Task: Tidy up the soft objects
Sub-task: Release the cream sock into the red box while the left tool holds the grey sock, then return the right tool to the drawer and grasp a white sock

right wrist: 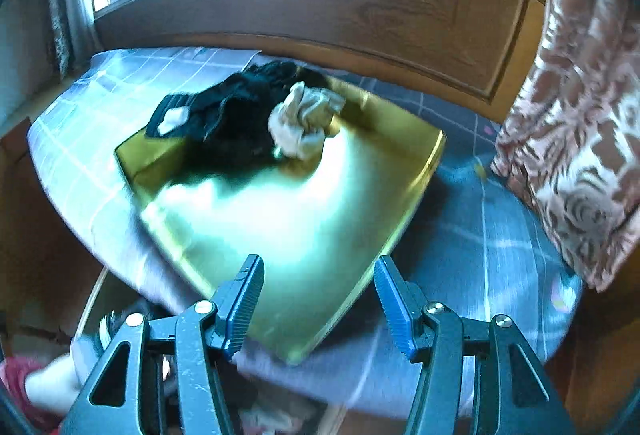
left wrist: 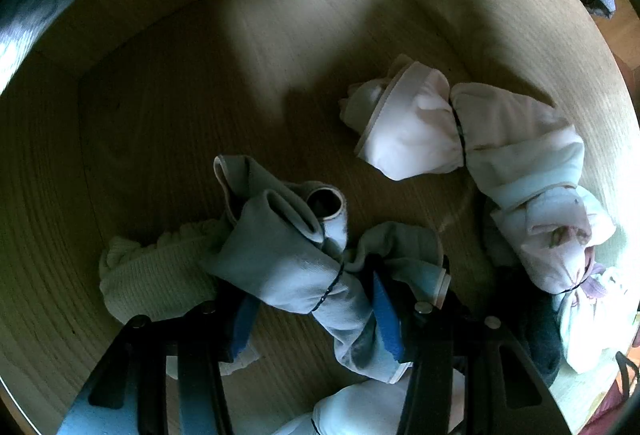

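In the left wrist view my left gripper (left wrist: 316,311) hangs over a wooden box floor (left wrist: 224,75). Its blue pads stand on either side of a pale blue bundle (left wrist: 288,259) tied with a black band; the jaws are wide and the pads look apart from the cloth. A white tied bundle (left wrist: 416,127) and a white-pink bundle (left wrist: 552,235) lie to the right. In the right wrist view my right gripper (right wrist: 318,303) is open and empty above a yellow-green tray (right wrist: 304,219) holding a black garment (right wrist: 236,115) and a beige crumpled cloth (right wrist: 304,119).
A cream knitted cloth (left wrist: 148,279) lies left of the blue bundle. The tray sits on a grey checked bed cover (right wrist: 492,235). A wooden wall panel (right wrist: 320,15) and a window stand behind. A patterned curtain (right wrist: 580,115) hangs at the right.
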### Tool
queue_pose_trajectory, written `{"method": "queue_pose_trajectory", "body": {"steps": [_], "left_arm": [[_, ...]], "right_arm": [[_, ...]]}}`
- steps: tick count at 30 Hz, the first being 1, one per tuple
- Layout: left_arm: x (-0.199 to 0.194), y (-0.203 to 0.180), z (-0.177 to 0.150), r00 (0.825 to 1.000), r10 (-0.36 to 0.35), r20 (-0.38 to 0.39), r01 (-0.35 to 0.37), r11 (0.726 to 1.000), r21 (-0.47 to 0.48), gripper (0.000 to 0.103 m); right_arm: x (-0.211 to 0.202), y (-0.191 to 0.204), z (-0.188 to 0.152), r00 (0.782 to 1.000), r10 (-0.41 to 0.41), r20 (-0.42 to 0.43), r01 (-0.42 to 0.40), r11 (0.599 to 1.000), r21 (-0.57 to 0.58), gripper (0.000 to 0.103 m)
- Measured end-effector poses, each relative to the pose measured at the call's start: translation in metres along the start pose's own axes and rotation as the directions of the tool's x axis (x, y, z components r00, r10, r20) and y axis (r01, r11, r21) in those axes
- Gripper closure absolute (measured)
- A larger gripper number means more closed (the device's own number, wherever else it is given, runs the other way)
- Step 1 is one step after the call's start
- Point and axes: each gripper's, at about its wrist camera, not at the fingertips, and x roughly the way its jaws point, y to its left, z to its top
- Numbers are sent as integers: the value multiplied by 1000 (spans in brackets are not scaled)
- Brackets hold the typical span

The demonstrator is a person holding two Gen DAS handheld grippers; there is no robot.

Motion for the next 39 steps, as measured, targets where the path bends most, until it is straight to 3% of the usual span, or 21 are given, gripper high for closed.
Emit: {"method": "queue_pose_trajectory", "body": {"steps": [9,17,21,26,33,39], "left_arm": [[0,0,0,1000,-3,1,3,1000,-1,51],[0,4,0,1000,-26,7,26,1000,-9,53],[-4,16,-3,995,-97,19,98,994,-47,60],[-19,24,-9,989,-126,78,131,989,-67,63],[-49,21,-23,980,-123,156,132,990,-47,63],[-77,20,-41,968,-113,225,122,992,-31,63]], "right_arm": [[-22,8,-81,998,54,-25,-54,998,12,45],[11,27,-139,982,155,-108,-147,986,80,45],[28,30,-148,976,168,-135,-156,983,97,45],[42,38,-150,974,151,-167,-145,988,44,45],[78,55,-141,957,110,-268,-142,984,-104,45],[104,68,-132,945,4,-326,-89,965,-247,42]]}}
